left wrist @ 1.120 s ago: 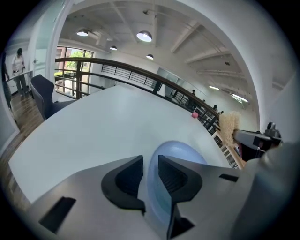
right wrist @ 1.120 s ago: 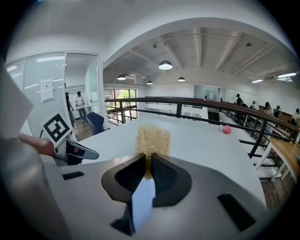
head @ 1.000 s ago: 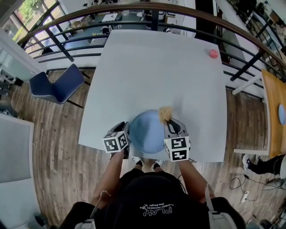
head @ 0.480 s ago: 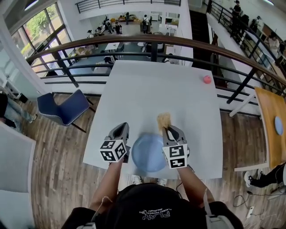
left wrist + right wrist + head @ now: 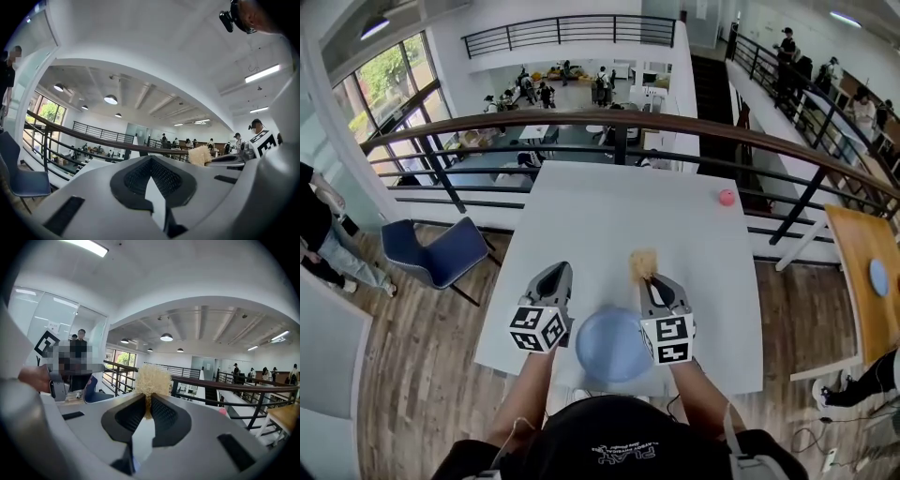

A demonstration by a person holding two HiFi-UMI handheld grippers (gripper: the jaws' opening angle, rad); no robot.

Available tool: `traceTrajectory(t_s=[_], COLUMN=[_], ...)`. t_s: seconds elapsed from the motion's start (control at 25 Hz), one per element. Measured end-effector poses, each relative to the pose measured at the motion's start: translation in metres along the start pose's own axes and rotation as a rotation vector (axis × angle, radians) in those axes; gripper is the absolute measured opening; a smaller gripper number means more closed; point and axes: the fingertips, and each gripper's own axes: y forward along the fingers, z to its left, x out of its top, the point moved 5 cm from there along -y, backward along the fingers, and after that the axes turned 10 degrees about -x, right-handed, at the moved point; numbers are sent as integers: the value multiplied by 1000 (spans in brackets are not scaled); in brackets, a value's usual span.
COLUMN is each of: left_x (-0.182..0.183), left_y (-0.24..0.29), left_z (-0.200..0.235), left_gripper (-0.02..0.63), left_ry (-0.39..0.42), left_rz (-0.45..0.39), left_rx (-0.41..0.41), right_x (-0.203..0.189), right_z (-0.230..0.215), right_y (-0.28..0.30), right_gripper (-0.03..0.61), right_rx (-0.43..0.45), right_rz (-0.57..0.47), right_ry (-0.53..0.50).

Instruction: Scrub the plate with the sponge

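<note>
The blue plate lies on the white table near its front edge, between my two grippers. The left gripper hovers at the plate's left, jaws shut with nothing between them; in the left gripper view it points out over the railing. The right gripper is shut on the tan fibrous sponge, held just past the plate's far right rim. In the right gripper view the sponge sticks up from the closed pads of the gripper. The left gripper view also catches the sponge.
A small pink ball sits at the table's far right; the ball also shows in the right gripper view. A curved railing runs behind the table. A blue chair stands to the left, a wooden table to the right.
The left gripper, open beside the plate's left rim a second ago, has shut on nothing and lifted. The right gripper with the sponge has risen off the plate's far rim. The head view has tilted up.
</note>
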Motion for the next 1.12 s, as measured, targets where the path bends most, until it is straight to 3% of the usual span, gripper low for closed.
traceTrajectory(t_s=[0.6,1.12], left_x=[-1,-10], left_y=[0,-8], left_z=[-20,-18], left_gripper=[12,12], left_ry=[10,11], left_rz=[5,6], left_rx=[-53,-33], right_x=[7,-6], right_z=[-5,1], right_y=[-13,-14], right_gripper=[43,43], right_rx=[-12,-12], right_rz=[-38,-19], right_ry=[64,62])
